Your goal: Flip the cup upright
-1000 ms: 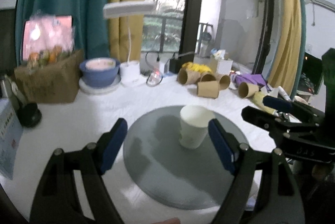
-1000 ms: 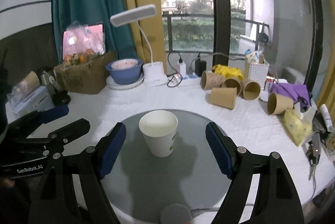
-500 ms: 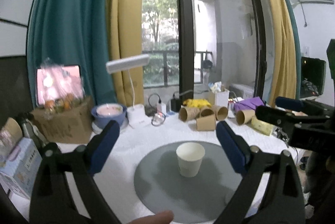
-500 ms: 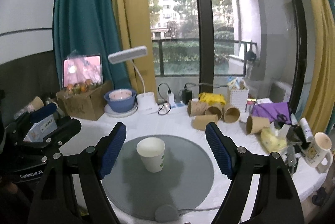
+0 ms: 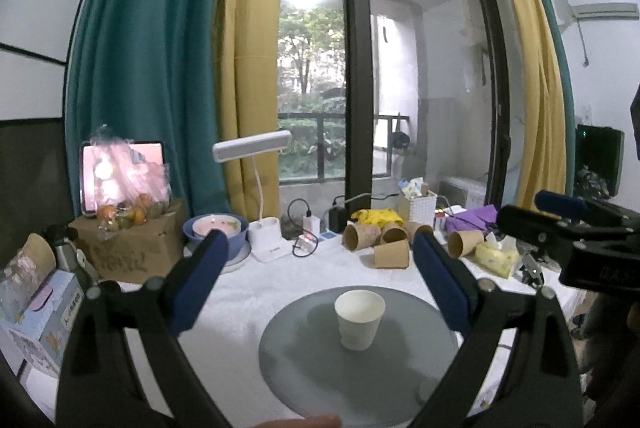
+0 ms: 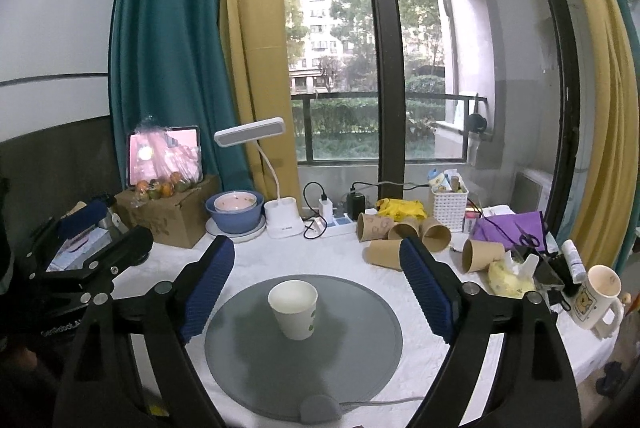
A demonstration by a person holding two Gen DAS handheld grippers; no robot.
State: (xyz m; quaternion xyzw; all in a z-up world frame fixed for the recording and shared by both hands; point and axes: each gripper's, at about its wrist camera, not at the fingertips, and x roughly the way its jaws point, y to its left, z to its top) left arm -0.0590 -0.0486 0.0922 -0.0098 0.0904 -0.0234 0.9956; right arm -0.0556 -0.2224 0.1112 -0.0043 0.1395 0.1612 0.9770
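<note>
Hovering above the near edge of the bench (image 6: pixel 340 256), the left hand-held gripper (image 5: pixel 320 280) has its two blue-padded fingers (image 5: pixel 200 280) spread wide apart, holding nothing and touching nothing. The right hand-held gripper (image 6: pixel 316 282) is the same: its blue-padded fingers (image 6: pixel 424 288) are spread wide, with empty space between them. In each wrist view the other tool shows at the side, raised and well apart from the cup.

Between and beyond the fingers, a white paper cup (image 6: pixel 294 308) stands upright, mouth facing up, on a round grey mat (image 6: pixel 360 340). The cup sits a little left of the mat's middle in the right wrist view, and the mat lies toward the near edge of the bench, which is covered in white cloth. Neither tool is in contact with the cup.

Judged from this, the flip looks finished: the cup rests on its base and appears stable, with no tilt. Nothing seems left to do except draw the tools away.

Farther out, along the far edge of the bench by the window, are a white desk lamp (image 6: pixel 280 216), a blue bowl (image 6: pixel 234 214) and a cardboard box (image 6: pixel 172 216) of fruit toward the far left corner. A cluster of brown paper cups (image 6: pixel 400 232) lies on its sides toward the far right, and a white mug (image 6: pixel 598 302) with a cartoon print stands at the right edge.
</note>
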